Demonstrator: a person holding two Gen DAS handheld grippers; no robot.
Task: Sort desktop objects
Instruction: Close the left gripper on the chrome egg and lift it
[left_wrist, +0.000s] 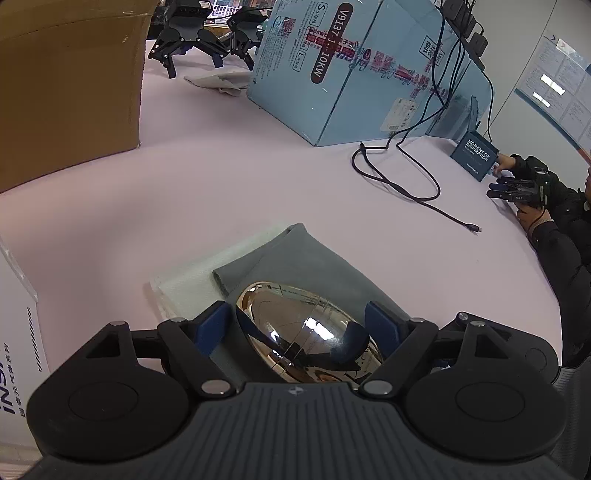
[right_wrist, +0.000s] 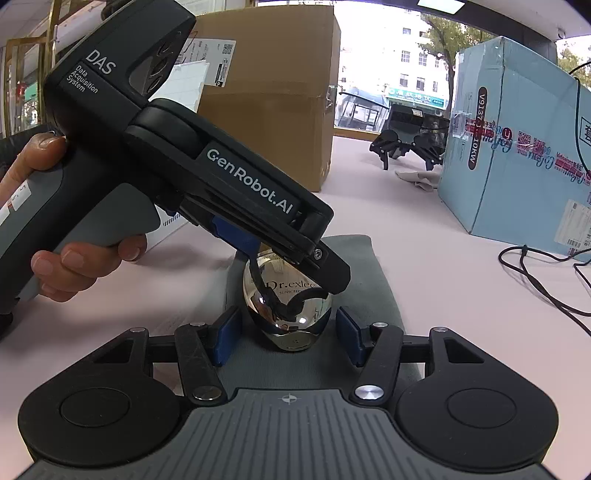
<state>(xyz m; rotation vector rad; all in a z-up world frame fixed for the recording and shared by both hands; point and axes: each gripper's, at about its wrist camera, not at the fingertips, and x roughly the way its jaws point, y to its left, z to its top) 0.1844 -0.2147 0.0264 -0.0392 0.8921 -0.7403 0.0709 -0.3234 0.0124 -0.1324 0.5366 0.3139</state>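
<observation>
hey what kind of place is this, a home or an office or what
Most likely an office or lab workspace used for robot data collection, not a home. Spare grippers sit on the table, shipping cartons crowd it, and another person at the far edge holds a similar gripper.

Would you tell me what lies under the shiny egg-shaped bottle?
The shiny egg-shaped bottle rests on a grey cloth pouch, which overlaps a white mesh sheet. Whatever lies beneath the pouch is covered.

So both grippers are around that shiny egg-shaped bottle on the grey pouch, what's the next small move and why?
Probably close the left gripper on the shiny bottle. Its jaws straddle the bottle, apparently with gaps both sides, and the right gripper is open too, so nothing grips it above the grey pouch yet.
</observation>
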